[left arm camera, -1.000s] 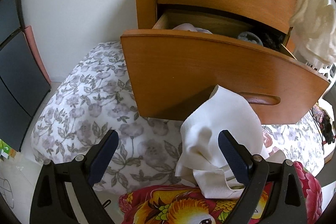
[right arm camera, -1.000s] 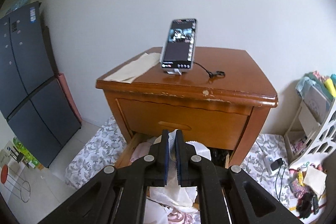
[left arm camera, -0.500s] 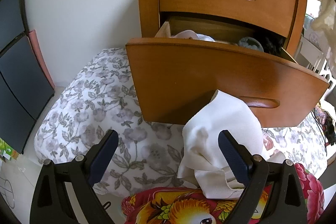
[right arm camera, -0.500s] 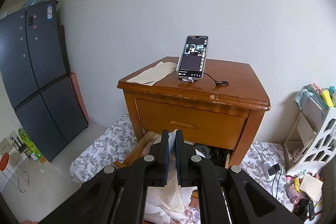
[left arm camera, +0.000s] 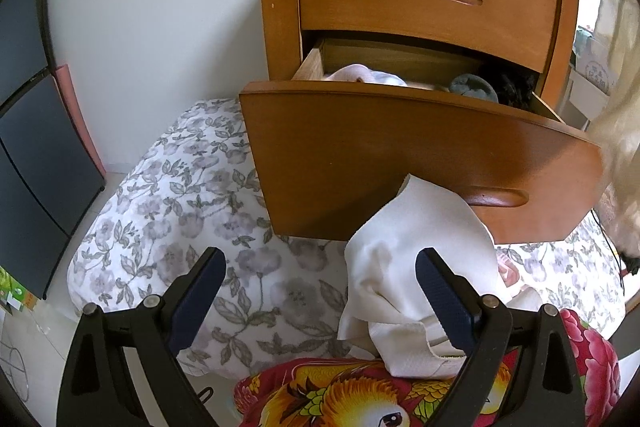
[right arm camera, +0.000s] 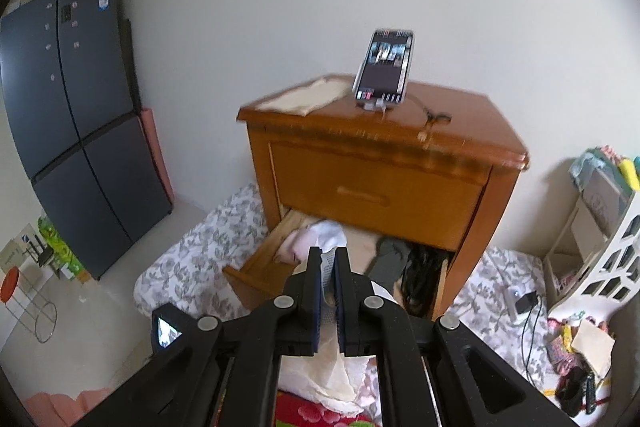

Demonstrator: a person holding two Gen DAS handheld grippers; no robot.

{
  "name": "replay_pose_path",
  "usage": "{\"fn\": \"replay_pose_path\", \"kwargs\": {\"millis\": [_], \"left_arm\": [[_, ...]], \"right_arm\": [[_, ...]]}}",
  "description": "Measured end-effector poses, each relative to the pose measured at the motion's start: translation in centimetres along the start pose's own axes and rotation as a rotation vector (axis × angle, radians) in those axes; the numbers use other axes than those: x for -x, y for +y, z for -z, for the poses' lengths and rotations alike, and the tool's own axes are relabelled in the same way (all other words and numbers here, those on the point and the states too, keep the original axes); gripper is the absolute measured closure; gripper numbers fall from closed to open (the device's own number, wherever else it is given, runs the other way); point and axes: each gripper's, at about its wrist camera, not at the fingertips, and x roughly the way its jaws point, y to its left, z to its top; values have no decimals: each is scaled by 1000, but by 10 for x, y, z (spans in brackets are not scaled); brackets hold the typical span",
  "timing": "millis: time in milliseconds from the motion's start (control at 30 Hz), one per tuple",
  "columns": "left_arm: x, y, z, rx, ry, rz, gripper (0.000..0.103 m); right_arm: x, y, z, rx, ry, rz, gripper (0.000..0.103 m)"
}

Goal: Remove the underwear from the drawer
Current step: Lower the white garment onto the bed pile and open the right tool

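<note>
The lower drawer (left arm camera: 400,155) of the wooden nightstand (right arm camera: 380,163) is pulled out, with pink, white, grey and black clothes (left arm camera: 360,75) inside. My right gripper (right arm camera: 328,255) is shut on a cream undergarment (right arm camera: 320,375), held in the air in front of the drawer (right arm camera: 260,267). The same garment hangs at the right edge of the left wrist view (left arm camera: 620,131). My left gripper (left arm camera: 320,255) is open and low in front of the drawer. A white garment (left arm camera: 416,267) lies crumpled beside its right finger (left arm camera: 444,303), not gripped.
A floral cushion (left arm camera: 180,207) lies on the floor under the drawer, a red flowered cloth (left arm camera: 360,399) nearer me. A phone (right arm camera: 384,67) and a folded cloth (right arm camera: 304,99) sit on the nightstand. A dark fridge (right arm camera: 72,107) stands left, a white rack (right arm camera: 600,247) right.
My right gripper has drawn back from the nightstand with the cream garment, which slid to the right edge of the left wrist view. The left gripper has stayed open and nearly still.
</note>
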Motion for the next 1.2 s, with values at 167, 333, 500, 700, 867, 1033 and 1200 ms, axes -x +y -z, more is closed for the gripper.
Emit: {"fn": "replay_pose_path", "kwargs": {"millis": [167, 333, 500, 700, 867, 1033, 1200], "left_arm": [[0, 2, 0, 7, 0, 5, 7], [0, 2, 0, 6, 2, 5, 7], [0, 2, 0, 8, 2, 6, 7], [-1, 3, 0, 13, 4, 10, 7], [-1, 2, 0, 13, 5, 9, 7], [-1, 2, 0, 12, 4, 8, 7], [-1, 3, 0, 12, 4, 7, 7]], "right_arm": [[-29, 5, 19, 4, 69, -10, 97], [-72, 17, 43, 21, 170, -13, 97], [-122, 24, 66, 28, 274, -9, 97], [-170, 23, 95, -12, 385, -18, 96], [-195, 16, 114, -55, 442, -2, 96], [-211, 12, 137, -81, 493, 1, 95], [-223, 11, 160, -91, 541, 10, 94]]}}
